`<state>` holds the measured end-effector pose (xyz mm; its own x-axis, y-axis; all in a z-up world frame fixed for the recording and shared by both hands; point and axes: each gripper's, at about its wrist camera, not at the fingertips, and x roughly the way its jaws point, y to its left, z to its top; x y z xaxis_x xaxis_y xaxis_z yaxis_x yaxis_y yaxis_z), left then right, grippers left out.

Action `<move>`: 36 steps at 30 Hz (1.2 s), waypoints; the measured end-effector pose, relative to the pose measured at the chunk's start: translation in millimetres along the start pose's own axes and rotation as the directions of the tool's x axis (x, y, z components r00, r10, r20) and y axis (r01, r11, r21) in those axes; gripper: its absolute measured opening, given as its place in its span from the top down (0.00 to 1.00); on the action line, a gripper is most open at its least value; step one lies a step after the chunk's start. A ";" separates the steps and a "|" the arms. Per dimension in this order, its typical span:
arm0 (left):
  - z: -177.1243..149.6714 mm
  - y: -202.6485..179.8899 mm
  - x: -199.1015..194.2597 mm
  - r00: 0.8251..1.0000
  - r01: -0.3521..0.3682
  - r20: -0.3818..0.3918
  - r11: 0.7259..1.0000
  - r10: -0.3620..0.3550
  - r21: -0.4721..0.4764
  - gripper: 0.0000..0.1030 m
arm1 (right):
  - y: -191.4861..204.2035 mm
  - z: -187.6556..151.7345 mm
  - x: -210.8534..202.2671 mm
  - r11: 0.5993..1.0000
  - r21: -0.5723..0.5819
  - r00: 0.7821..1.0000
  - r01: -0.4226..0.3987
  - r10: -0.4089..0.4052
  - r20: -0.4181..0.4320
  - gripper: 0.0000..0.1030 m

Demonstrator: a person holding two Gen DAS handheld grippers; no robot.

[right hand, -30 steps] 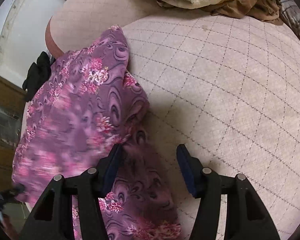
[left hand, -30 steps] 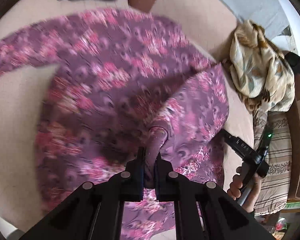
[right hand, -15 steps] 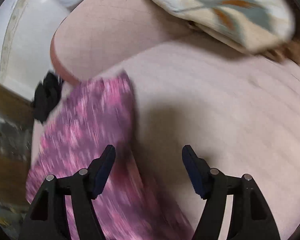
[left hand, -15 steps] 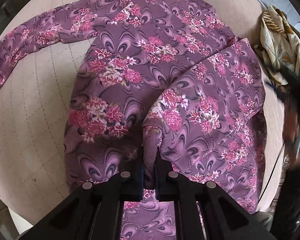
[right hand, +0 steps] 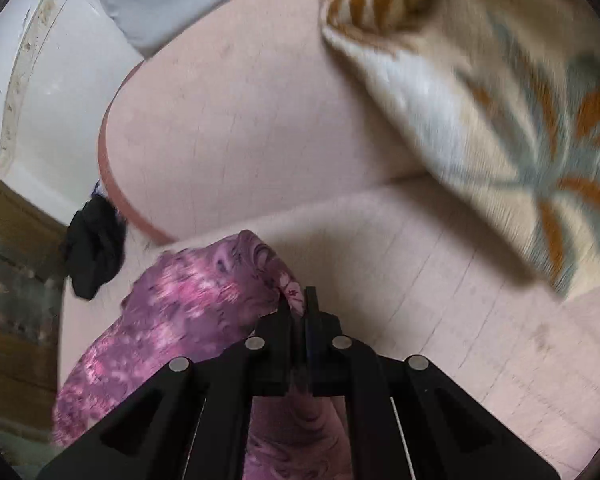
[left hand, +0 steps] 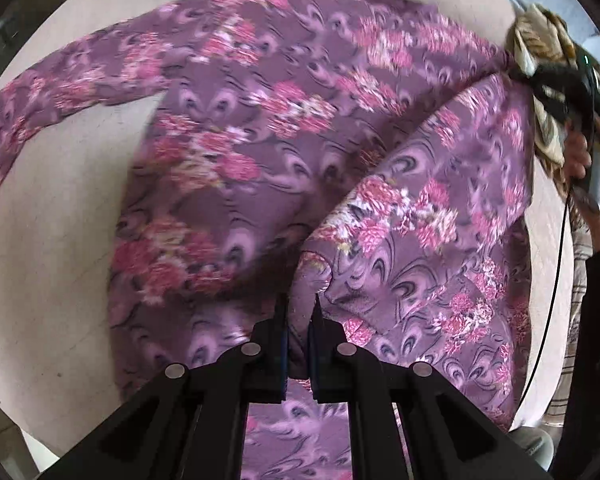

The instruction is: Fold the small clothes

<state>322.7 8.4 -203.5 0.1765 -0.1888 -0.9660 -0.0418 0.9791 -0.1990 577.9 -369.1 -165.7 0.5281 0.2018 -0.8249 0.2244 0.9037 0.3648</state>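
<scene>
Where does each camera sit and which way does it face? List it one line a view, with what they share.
Left wrist: on the left gripper, looking steeply down at the purple floral garment it pinches on the beige cushion; the person's right hand shows at right.
Right wrist: on the right gripper, looking down and forward over the cushion to a leaf-print cloth; its shut jaws pinch the garment.
Shared: garment, cushion, leaf-print cloth.

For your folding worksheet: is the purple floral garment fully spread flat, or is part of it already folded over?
Partly folded: one side of the purple floral garment lies doubled over its body, while the opposite sleeve still stretches out on the cushion.
</scene>
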 end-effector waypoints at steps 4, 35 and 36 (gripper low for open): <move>6.9 5.1 17.9 0.999 -0.023 -0.026 1.000 0.023 -0.005 0.93 | 6.7 -13.3 65.2 0.992 -0.069 0.984 0.106 -0.115 -0.134 0.93; 7.9 27.5 -2.6 0.990 -0.131 0.047 0.990 0.134 -0.055 0.93 | -21.9 -173.1 -44.4 0.898 -0.392 0.980 0.198 -0.177 0.090 0.72; 7.7 28.3 -2.8 0.990 -0.132 0.047 0.990 0.134 -0.053 0.93 | -20.0 -171.2 -44.9 0.904 -0.373 0.978 0.208 -0.179 0.110 0.88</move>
<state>328.6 37.2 -205.2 0.2153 -0.0517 -0.9752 -0.1169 0.9900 -0.0783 409.5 -331.6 -209.9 0.5664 -0.0063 -0.8241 0.0073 1.0000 -0.0026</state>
